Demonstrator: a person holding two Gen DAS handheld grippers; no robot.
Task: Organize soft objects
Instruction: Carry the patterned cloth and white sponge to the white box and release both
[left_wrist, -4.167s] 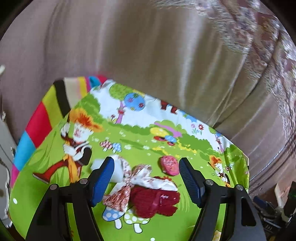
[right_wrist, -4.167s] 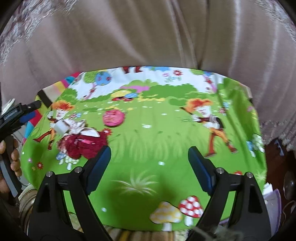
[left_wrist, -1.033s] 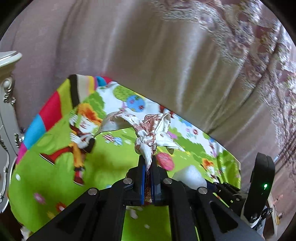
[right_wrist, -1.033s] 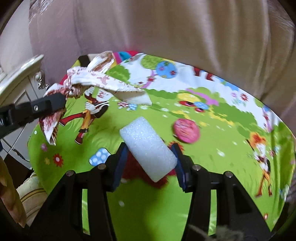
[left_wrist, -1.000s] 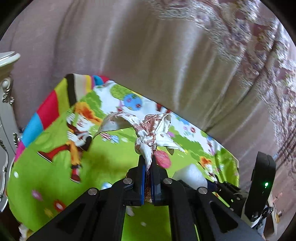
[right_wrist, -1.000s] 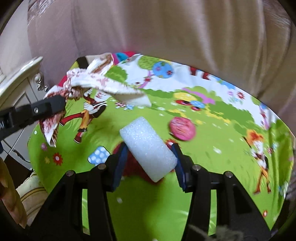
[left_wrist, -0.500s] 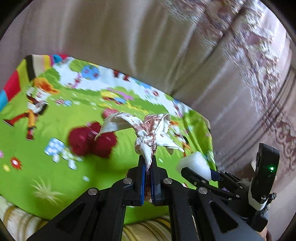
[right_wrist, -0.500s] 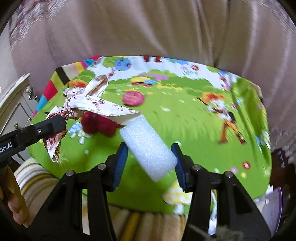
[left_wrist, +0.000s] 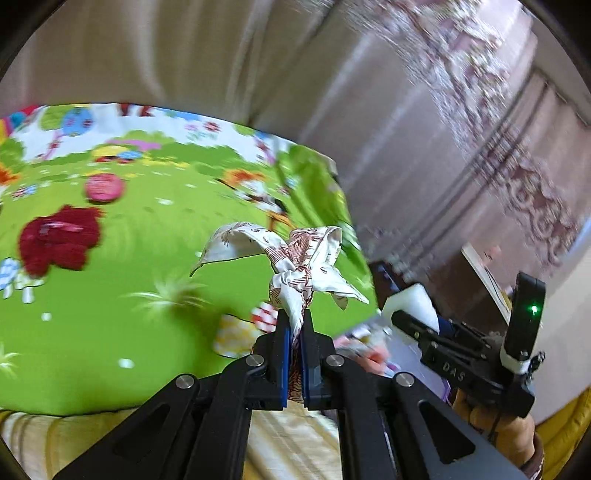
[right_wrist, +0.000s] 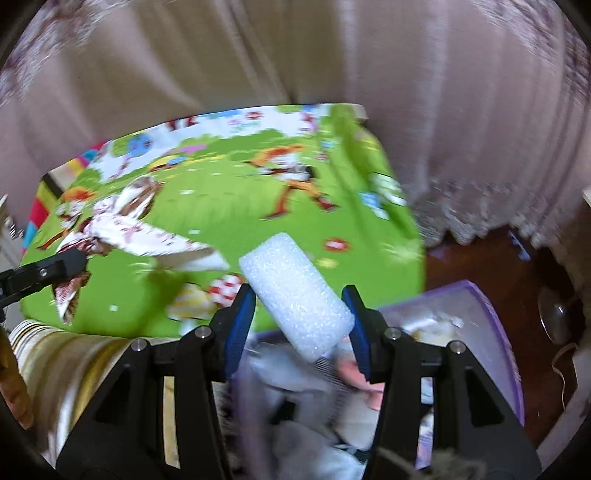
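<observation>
My left gripper (left_wrist: 293, 332) is shut on a knotted white and brown patterned scarf (left_wrist: 295, 258), which stands up from its blue pads. The scarf (right_wrist: 133, 232) also shows at the left of the right wrist view, hanging from the left gripper's black fingers (right_wrist: 55, 267). My right gripper (right_wrist: 299, 299) is shut on a white foam block (right_wrist: 295, 291), held tilted above a purple bin (right_wrist: 495, 317) of soft things. The block (left_wrist: 410, 306) and right gripper (left_wrist: 417, 325) appear low right in the left wrist view. A red knitted item (left_wrist: 59, 240) and a pink round pad (left_wrist: 104, 187) lie on the green cartoon mat (left_wrist: 147, 277).
Beige curtains (right_wrist: 258, 66) hang behind the mat. The mat covers a striped cushion edge (right_wrist: 74, 354). Dark wooden floor (right_wrist: 480, 266) lies to the right of the mat, with the purple bin on it. A person's hand (left_wrist: 491, 424) holds the right gripper.
Both grippers have swung to the right across the mat with the scarf and the foam block still held. The purple bin has come into view under the right gripper.
</observation>
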